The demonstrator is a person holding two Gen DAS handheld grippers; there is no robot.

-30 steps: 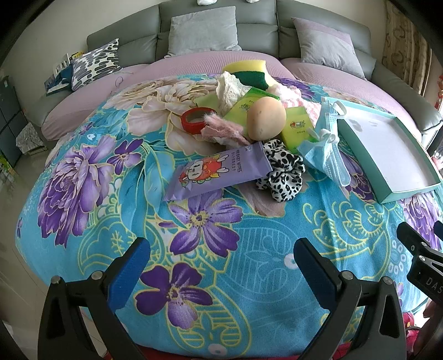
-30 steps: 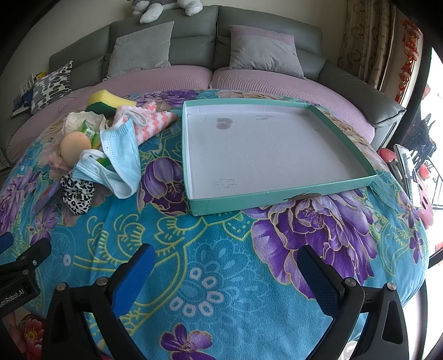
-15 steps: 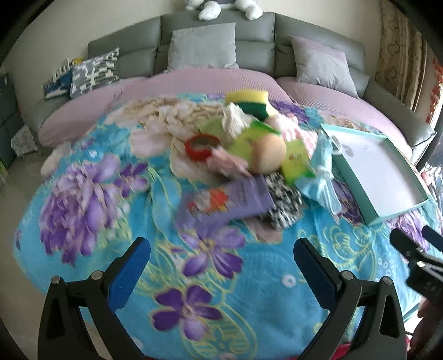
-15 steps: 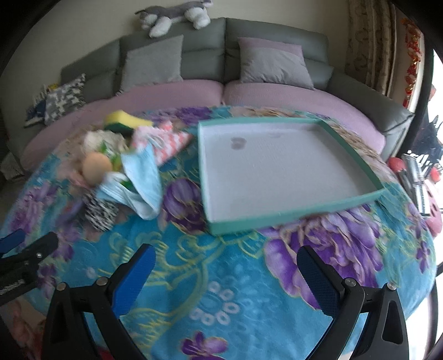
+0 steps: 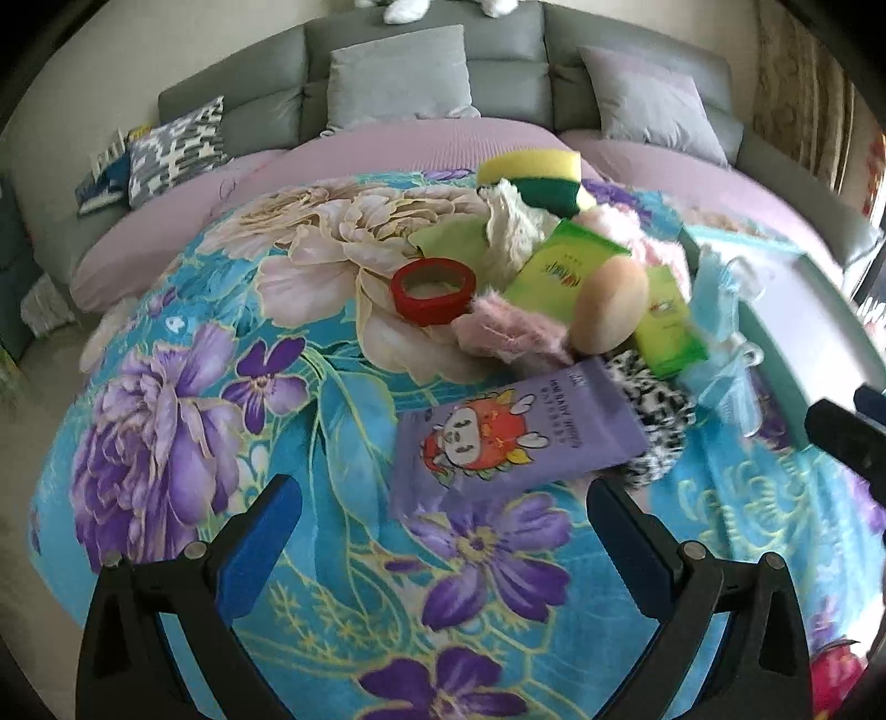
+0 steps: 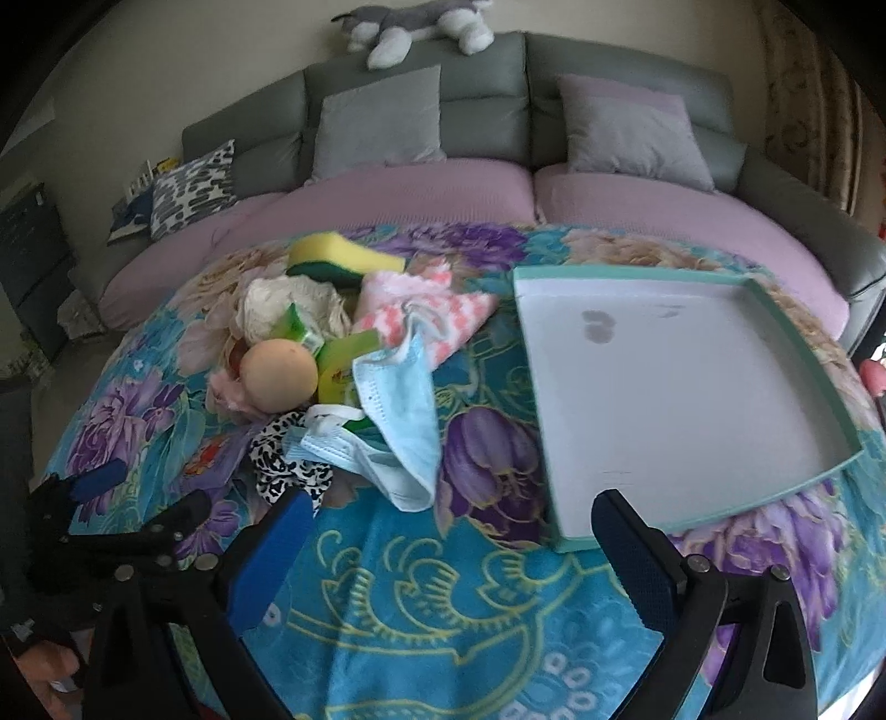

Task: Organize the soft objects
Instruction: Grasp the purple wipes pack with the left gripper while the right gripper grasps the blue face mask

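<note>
Left gripper (image 5: pixel 443 540): low in frame, level above the floral blanket (image 5: pixel 183 432), jaws spread wide, nothing held. Blue pads (image 5: pixel 260 548) to either side of a bare stretch of blanket.

Purple wipes pack (image 5: pixel 515 437): lying flat just beyond and between the left fingertips, not touching them.

Pile behind the pack, centre to upper right of the left view: black-and-white scrunchie (image 5: pixel 659 421), beige ball (image 5: pixel 609 307), pink fluffy piece (image 5: pixel 509 332), red tape ring (image 5: pixel 433 291), two green packs (image 5: pixel 559 268), cream cloth (image 5: pixel 512 219), yellow-green sponge (image 5: pixel 534 171), blue face masks (image 5: pixel 720 310).

Right gripper (image 6: pixel 451 554): low in frame, jaws likewise wide apart, empty. Left pad (image 6: pixel 271 559) just beside the scrunchie's near edge; contact unclear. Right fingertip overlapping the near corner of the teal tray (image 6: pixel 797 487).

Tray: right half of the right view, white floor showing, lying on the blanket. Pile at centre left, masks nearest the tray yet apart from it.

Background: grey sofa (image 6: pixel 482 105), plush toy (image 6: pixel 421 22) on top.
</note>
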